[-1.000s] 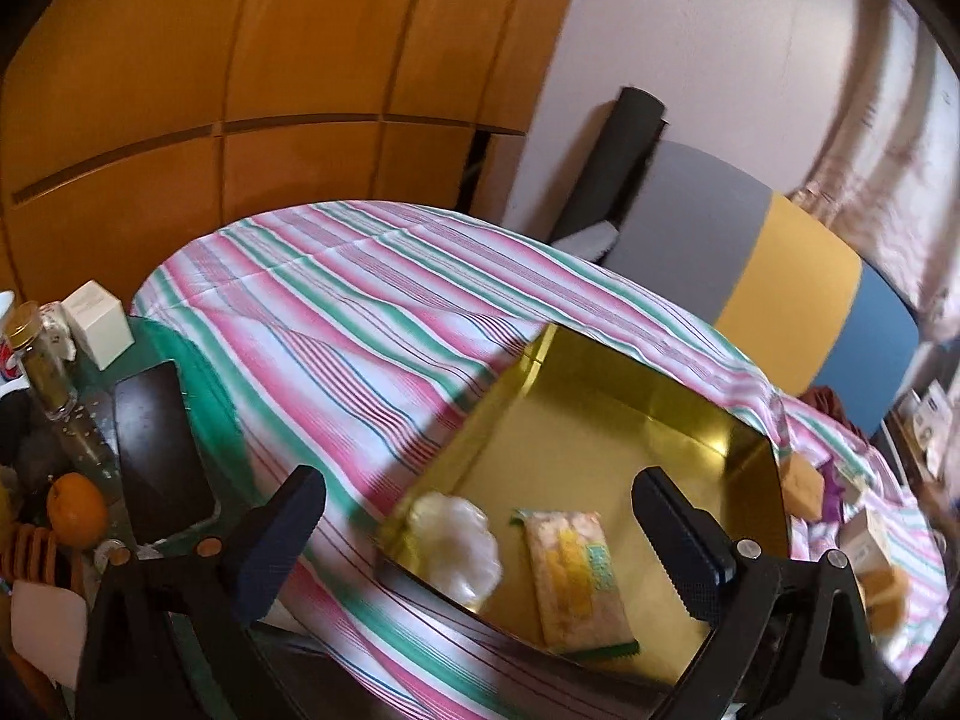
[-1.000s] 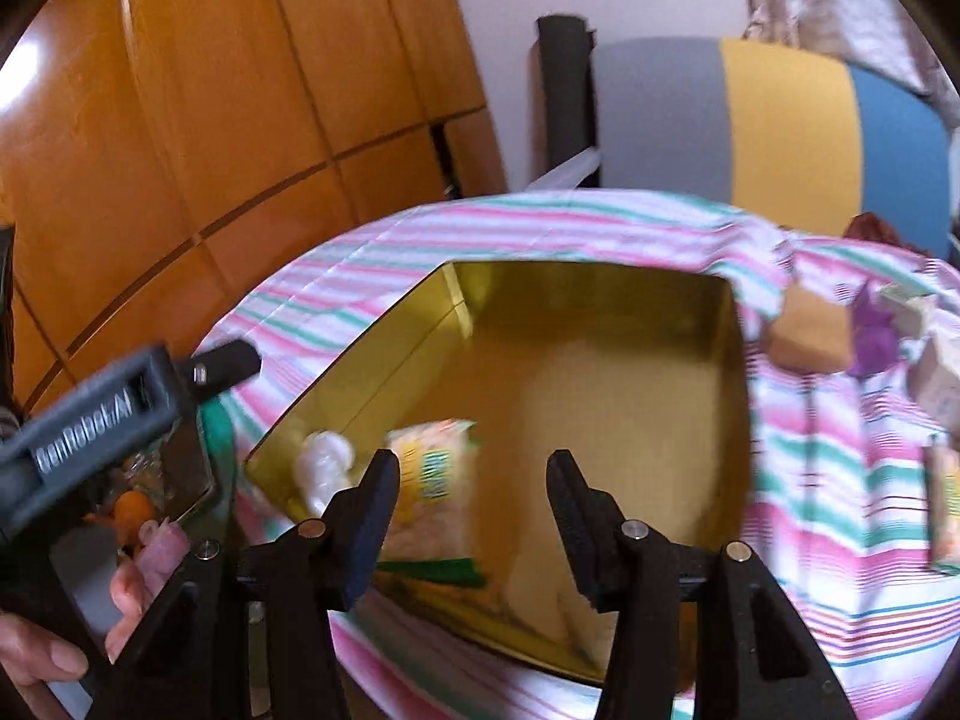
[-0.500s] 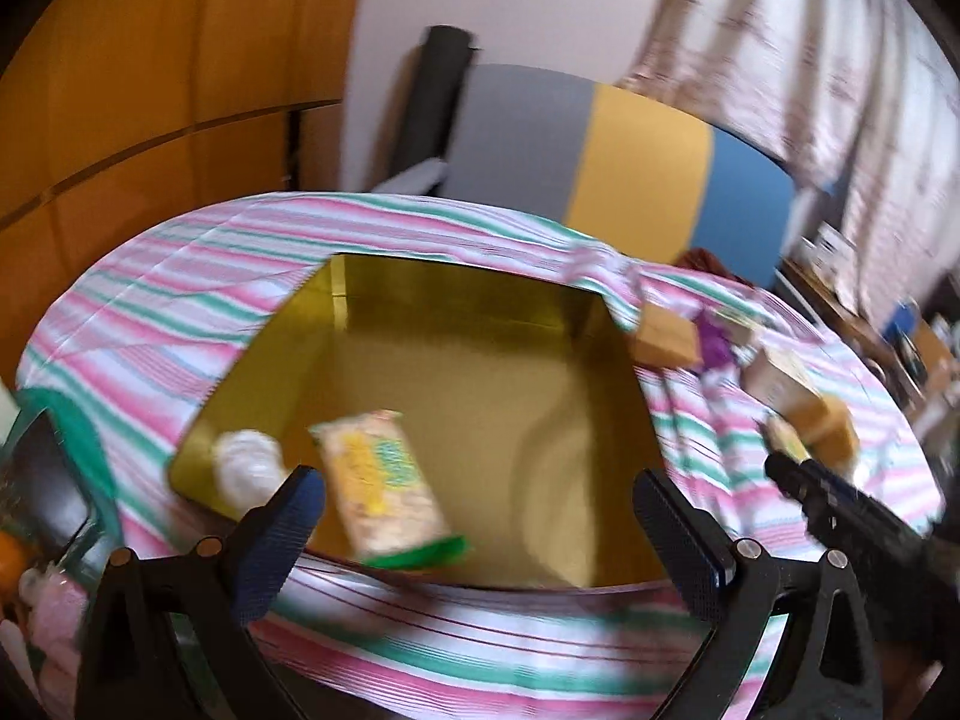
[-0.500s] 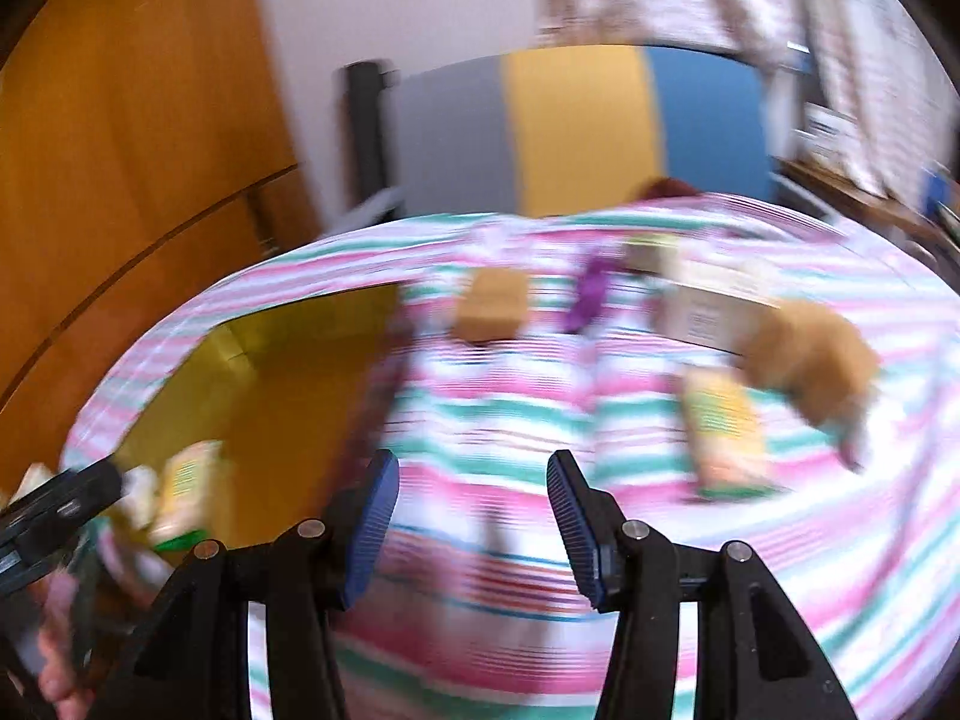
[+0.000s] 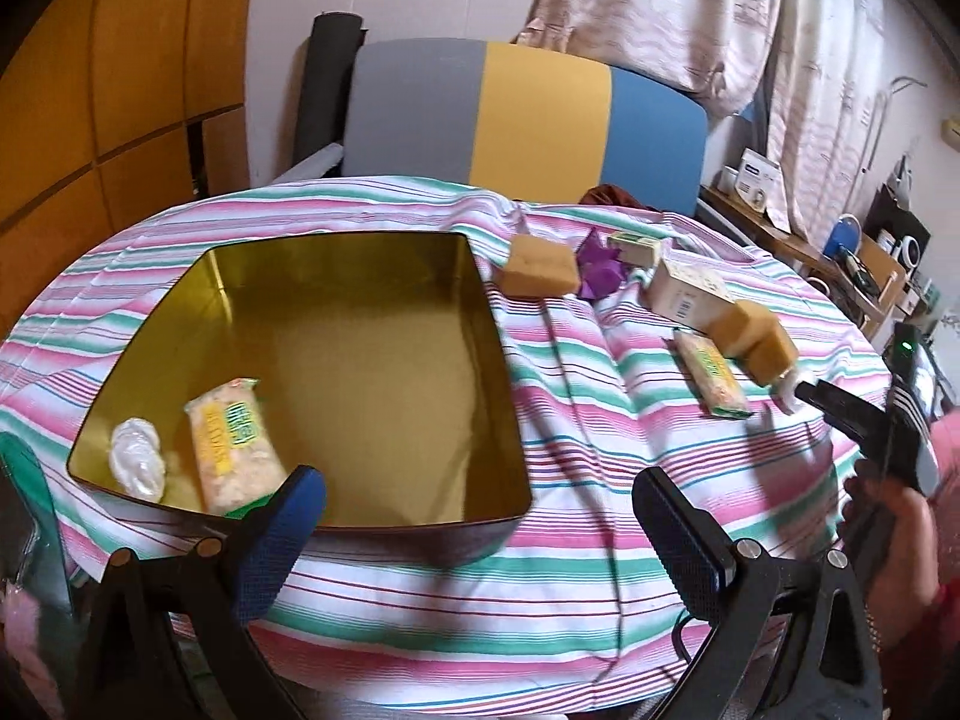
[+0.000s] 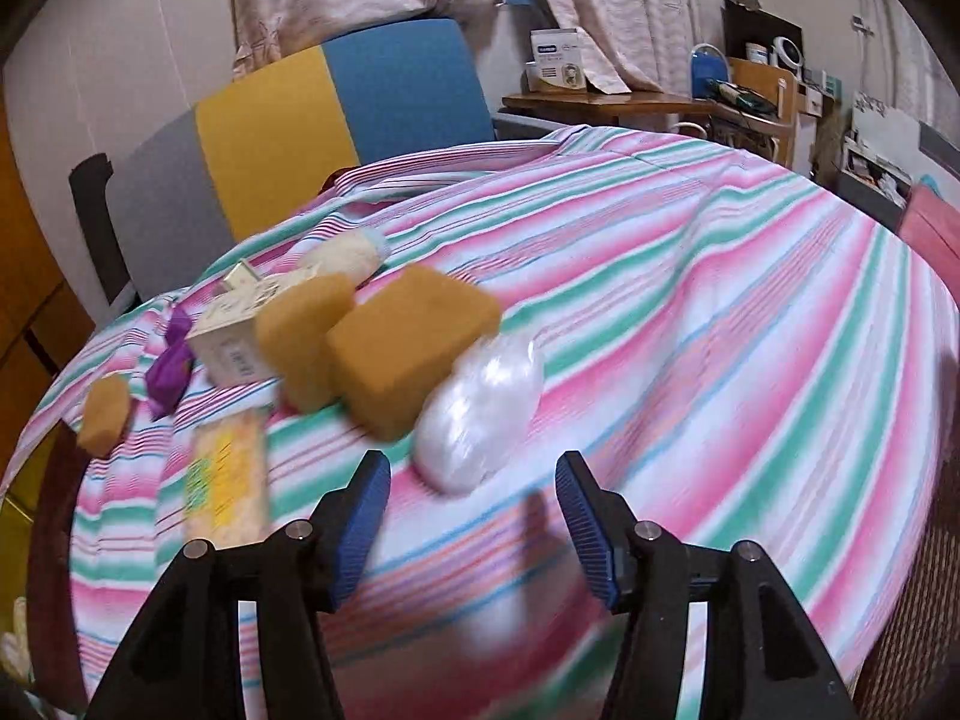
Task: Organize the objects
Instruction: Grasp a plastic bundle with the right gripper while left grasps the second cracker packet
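Fingers: left gripper (image 5: 480,516) wide, empty | right gripper (image 6: 471,504) opening, empty | bare cloth (image 6: 720,330) right

A lived-in home room: curtains (image 5: 690,6), striped tablecloth (image 5: 600,420), wooden wardrobe (image 5: 120,90).

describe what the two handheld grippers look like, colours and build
Both the left gripper and the right gripper have black plastic frames with silver screw heads and two fingers faced with blue ribbed pads. The right one's black body shows a green light.
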`<state>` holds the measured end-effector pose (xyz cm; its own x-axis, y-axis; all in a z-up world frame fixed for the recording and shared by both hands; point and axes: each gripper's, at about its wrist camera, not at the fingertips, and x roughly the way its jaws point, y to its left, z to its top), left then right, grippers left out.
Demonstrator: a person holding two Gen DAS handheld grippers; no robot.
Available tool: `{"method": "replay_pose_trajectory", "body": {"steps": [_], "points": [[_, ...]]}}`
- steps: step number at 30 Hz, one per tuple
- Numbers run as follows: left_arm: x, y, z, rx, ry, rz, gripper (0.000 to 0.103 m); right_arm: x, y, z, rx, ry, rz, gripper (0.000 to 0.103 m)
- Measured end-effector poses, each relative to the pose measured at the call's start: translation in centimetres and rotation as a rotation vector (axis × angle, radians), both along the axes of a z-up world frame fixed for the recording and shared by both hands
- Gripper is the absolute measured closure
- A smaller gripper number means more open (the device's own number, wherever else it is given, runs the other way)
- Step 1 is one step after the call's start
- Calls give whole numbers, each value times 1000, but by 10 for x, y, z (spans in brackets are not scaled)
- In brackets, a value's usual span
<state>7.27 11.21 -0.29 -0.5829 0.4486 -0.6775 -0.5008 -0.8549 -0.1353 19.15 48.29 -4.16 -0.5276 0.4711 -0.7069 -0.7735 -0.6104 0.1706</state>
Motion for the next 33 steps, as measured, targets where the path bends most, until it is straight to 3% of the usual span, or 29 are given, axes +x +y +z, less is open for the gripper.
{"method": "replay_pose_trajectory", "body": {"steps": [8, 11, 17, 25, 33], "points": [[4, 23, -5, -14, -45, -35, 0, -17, 25, -15, 7, 16, 39, 46], [5, 34, -6, -20, -47, -47, 0, -10, 28, -21, -38, 44, 27, 58], [2, 64, -7, -25, -59, -83, 0, 2, 23, -23, -30, 97, 18, 66], [-13, 134, -18, -56, -90, -117, 0, 8, 1, -21, 51, 116, 39, 67], [-27, 210, -28, -67, -94, -161, 0, 10, 3, -26, 27, 126, 27, 67]]}}
